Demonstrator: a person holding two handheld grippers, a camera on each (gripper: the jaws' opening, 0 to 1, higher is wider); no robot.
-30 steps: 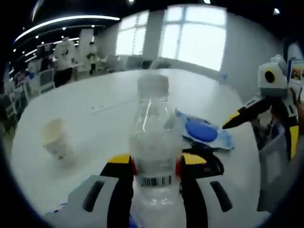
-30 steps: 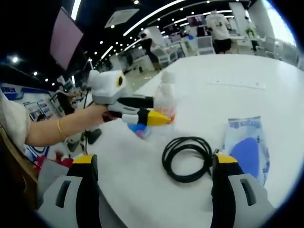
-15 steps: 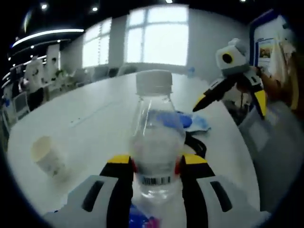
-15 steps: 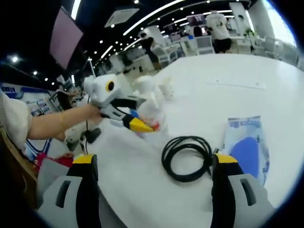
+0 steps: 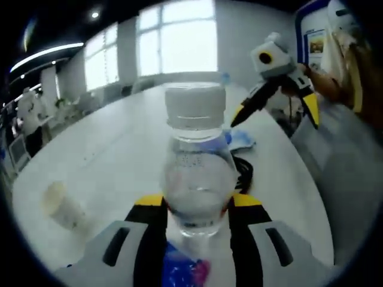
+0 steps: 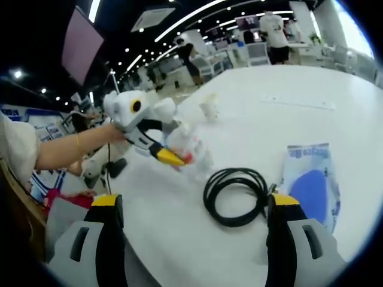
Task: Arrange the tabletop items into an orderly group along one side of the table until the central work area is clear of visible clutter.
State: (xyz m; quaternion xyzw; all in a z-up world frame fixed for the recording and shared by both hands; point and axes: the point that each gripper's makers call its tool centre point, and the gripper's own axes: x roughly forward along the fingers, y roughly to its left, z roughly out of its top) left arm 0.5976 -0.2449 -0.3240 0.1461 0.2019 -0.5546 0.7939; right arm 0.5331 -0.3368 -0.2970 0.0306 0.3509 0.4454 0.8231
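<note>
A clear plastic bottle [image 5: 197, 179] with a white cap stands between my left gripper's [image 5: 197, 206] yellow-tipped jaws, which are shut on its body. In the right gripper view the left gripper [image 6: 169, 158] holds the bottle [image 6: 188, 146] tilted low over the white table [image 6: 257, 128], just left of a coiled black cable [image 6: 233, 194]. My right gripper [image 6: 196, 203] is open with nothing between its jaws, and the cable lies just ahead of it. It also enters the left gripper view as the right gripper [image 5: 272, 89].
A blue-and-white packet [image 6: 311, 185] lies right of the cable. A paper cup [image 6: 209, 107] stands farther back, and the same paper cup [image 5: 63, 206] shows left of the bottle. A colourful wrapper [image 5: 185, 272] lies under the left jaws. People stand beyond the table's far edge.
The left gripper has carried the bottle down and nearer to the cable, tilting it. The paper cup behind it has come into sight. The right gripper has stayed put.
</note>
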